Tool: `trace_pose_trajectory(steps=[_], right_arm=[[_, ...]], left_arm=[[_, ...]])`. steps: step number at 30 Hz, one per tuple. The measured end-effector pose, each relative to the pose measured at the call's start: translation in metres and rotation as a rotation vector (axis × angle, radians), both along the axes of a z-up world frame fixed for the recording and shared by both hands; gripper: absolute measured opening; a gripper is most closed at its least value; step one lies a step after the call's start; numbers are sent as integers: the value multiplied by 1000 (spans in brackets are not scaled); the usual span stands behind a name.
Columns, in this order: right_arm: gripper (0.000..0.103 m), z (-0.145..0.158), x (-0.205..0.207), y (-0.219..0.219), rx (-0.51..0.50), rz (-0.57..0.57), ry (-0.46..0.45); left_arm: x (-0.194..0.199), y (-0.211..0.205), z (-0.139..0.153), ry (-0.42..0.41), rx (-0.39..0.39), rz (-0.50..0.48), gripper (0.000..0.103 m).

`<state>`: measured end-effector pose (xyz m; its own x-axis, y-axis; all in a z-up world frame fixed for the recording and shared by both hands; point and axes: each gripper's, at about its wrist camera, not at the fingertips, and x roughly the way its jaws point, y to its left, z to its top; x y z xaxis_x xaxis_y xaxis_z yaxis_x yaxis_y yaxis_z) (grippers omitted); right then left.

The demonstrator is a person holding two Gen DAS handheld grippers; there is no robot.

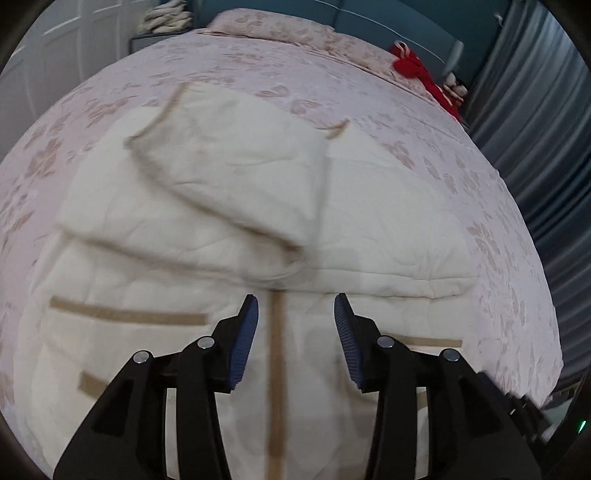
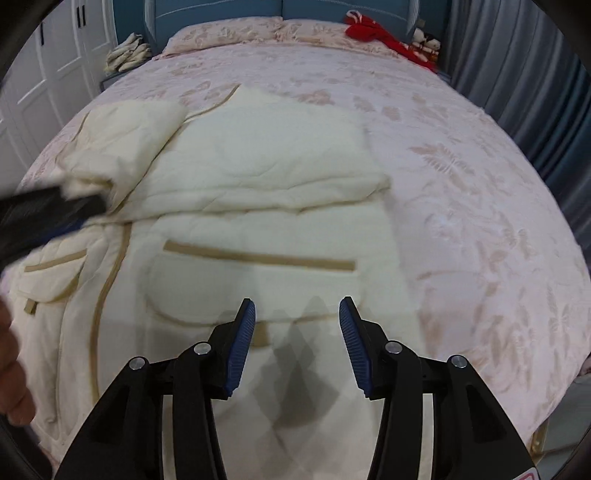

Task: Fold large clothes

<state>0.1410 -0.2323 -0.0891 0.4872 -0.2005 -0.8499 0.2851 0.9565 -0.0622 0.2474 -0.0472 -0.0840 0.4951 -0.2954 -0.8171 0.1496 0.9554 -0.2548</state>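
Note:
A large cream padded jacket (image 1: 229,229) with tan trim lies spread on the bed, front up, both sleeves folded across its chest. It also shows in the right wrist view (image 2: 266,206). My left gripper (image 1: 295,306) is open and empty, hovering over the jacket's tan centre placket (image 1: 276,369). My right gripper (image 2: 297,308) is open and empty above the jacket's right pocket (image 2: 258,254). The left gripper also shows at the left edge of the right wrist view (image 2: 55,210), by the folded sleeve (image 2: 122,147); whether it touches the sleeve is unclear.
The bed has a pink floral cover (image 2: 461,166) and pillows (image 2: 229,29) at the far end. A red garment (image 2: 373,31) lies by the blue headboard. White wardrobe doors (image 2: 55,55) stand left, grey curtains (image 2: 517,55) right. A pale bundle (image 2: 127,51) sits on a nightstand.

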Motion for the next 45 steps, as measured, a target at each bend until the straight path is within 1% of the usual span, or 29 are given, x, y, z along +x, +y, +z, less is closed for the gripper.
trace_pose_trajectory(steps=[2, 3, 6, 7, 9, 11, 12, 14, 18, 20, 21, 22, 23, 24, 25, 26, 28, 29, 30, 31, 32, 34, 37, 39, 41, 43, 45], right_arm=[[48, 14, 14, 6, 17, 32, -49], [51, 21, 23, 13, 23, 59, -76], [54, 36, 52, 41, 46, 150, -131], [54, 41, 68, 58, 60, 198, -152], [56, 45, 93, 85, 74, 265, -164], [57, 41, 116, 109, 86, 320, -155], [57, 36, 128, 120, 98, 339, -138], [57, 24, 146, 136, 116, 360, -101], [57, -1, 163, 167, 61, 408, -40], [57, -9, 166, 174, 23, 413, -26], [49, -12, 166, 173, 9, 413, -23], [36, -12, 168, 169, 3, 401, -27], [15, -9, 168, 163, 13, 380, -39], [12, -1, 168, 152, 49, 346, -68], [12, 15, 162, 129, 118, 281, -130], [12, 22, 157, 117, 148, 244, -160], [12, 37, 142, 74, 206, 122, -217], [12, 37, 134, 54, 223, 63, -223], [14, 34, 127, 35, 232, 6, -213], [18, 24, 117, 11, 236, -64, -177], [22, 15, 111, -3, 234, -101, -146], [24, -2, 94, -25, 269, -150, -106], [28, -5, 74, -39, 293, -172, -119], [39, 0, 65, -44, 306, -188, -145], [42, 8, 61, -52, 307, -201, -167], [46, 13, 57, -59, 309, -220, -190], [50, 17, 63, -67, 325, -227, -198]], left_arm=[[-14, 28, 5, -21, 4, 63, 41], [-11, 40, 6, -28, 16, 100, 41], [8, 85, 6, -27, 40, 242, 41], [17, 97, 5, -18, 56, 276, 41], [29, 121, 3, -1, 63, 326, 41], [41, 145, -3, 17, 65, 369, 41], [49, 152, -7, 27, 79, 386, 40], [60, 152, -19, 47, 95, 396, 40], [69, 161, -40, 98, 86, 412, 40], [70, 162, -43, 103, 86, 412, 40], [70, 162, -45, 104, 87, 411, 40], [71, 161, -46, 105, 90, 409, 40], [71, 161, -47, 105, 94, 408, 40], [71, 160, -47, 104, 102, 404, 40], [71, 159, -47, 103, 109, 402, 40], [72, 159, -48, 103, 114, 400, 40], [72, 158, -50, 103, 125, 396, 40], [72, 157, -51, 102, 131, 394, 40], [72, 156, -51, 101, 138, 393, 41], [72, 156, -52, 100, 142, 394, 41], [72, 155, -52, 100, 145, 394, 41], [71, 153, -53, 100, 147, 396, 41], [71, 152, -53, 103, 160, 401, 41], [71, 152, -52, 106, 156, 403, 41], [69, 155, -49, 119, 124, 413, 40], [63, 161, -43, 132, 52, 427, 40], [60, 164, -39, 140, 10, 435, 41]])
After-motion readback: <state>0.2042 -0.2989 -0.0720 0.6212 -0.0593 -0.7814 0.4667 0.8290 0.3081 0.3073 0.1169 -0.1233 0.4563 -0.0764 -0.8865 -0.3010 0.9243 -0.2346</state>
